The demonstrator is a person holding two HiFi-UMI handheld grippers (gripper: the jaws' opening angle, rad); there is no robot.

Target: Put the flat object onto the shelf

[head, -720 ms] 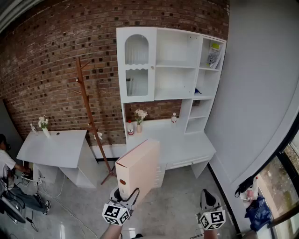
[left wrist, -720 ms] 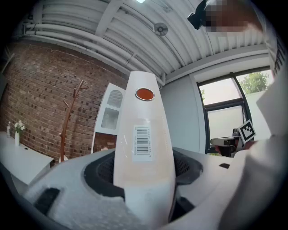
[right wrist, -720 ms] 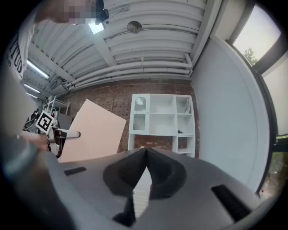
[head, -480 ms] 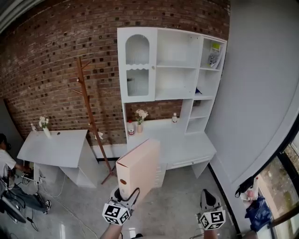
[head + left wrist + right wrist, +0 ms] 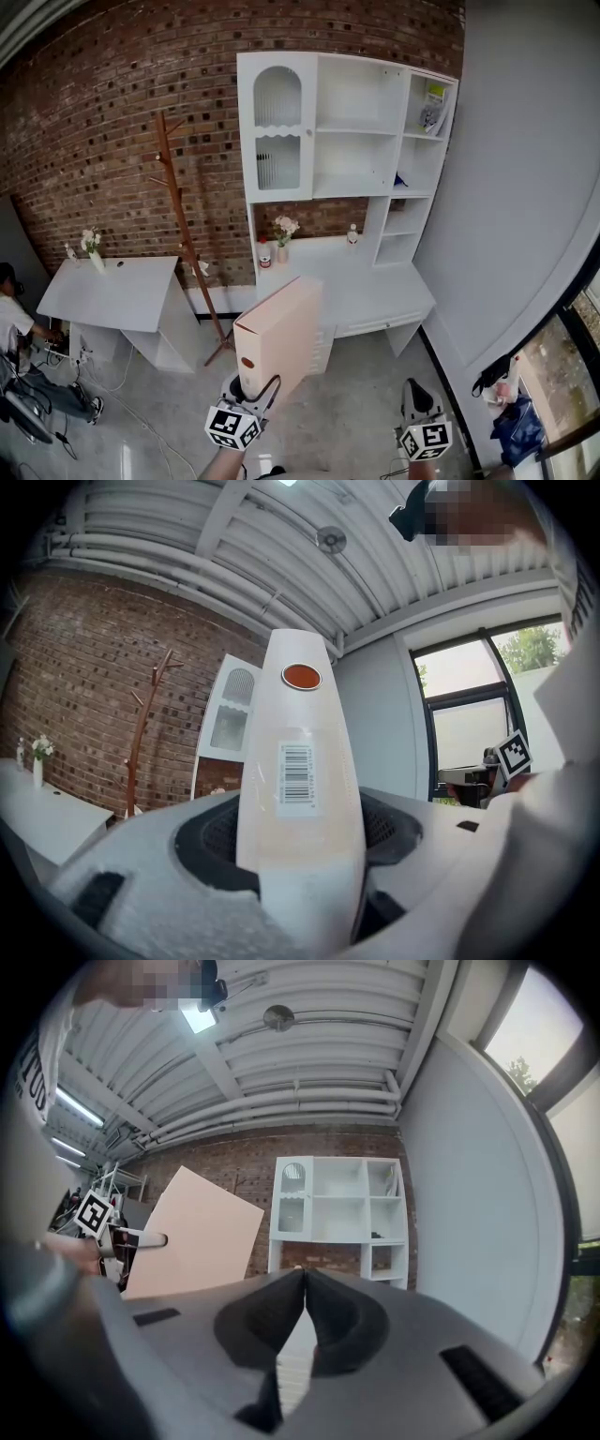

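A flat pale-pink file box (image 5: 279,336) stands upright and tilted in my left gripper (image 5: 251,392), which is shut on its lower edge. In the left gripper view its spine (image 5: 300,789), with a barcode label and a round orange hole, fills the gap between the jaws. The right gripper view shows the box's broad side (image 5: 192,1232) at the left. My right gripper (image 5: 419,401) hangs at the lower right with its jaws shut on nothing (image 5: 305,1274). The white shelf unit (image 5: 347,131) stands ahead against the brick wall, seen also in the right gripper view (image 5: 339,1213).
A white desk (image 5: 380,295) runs under the shelves, with a vase of flowers (image 5: 282,234) and small bottles on it. A wooden coat stand (image 5: 183,225) rises left of it. A white table (image 5: 117,295) stands further left, a seated person (image 5: 11,323) beside it. Books (image 5: 430,108) fill the top right cubby.
The view has drifted slightly, so the shelf unit sits a little further right and lower. The grippers and the file box hold their places.
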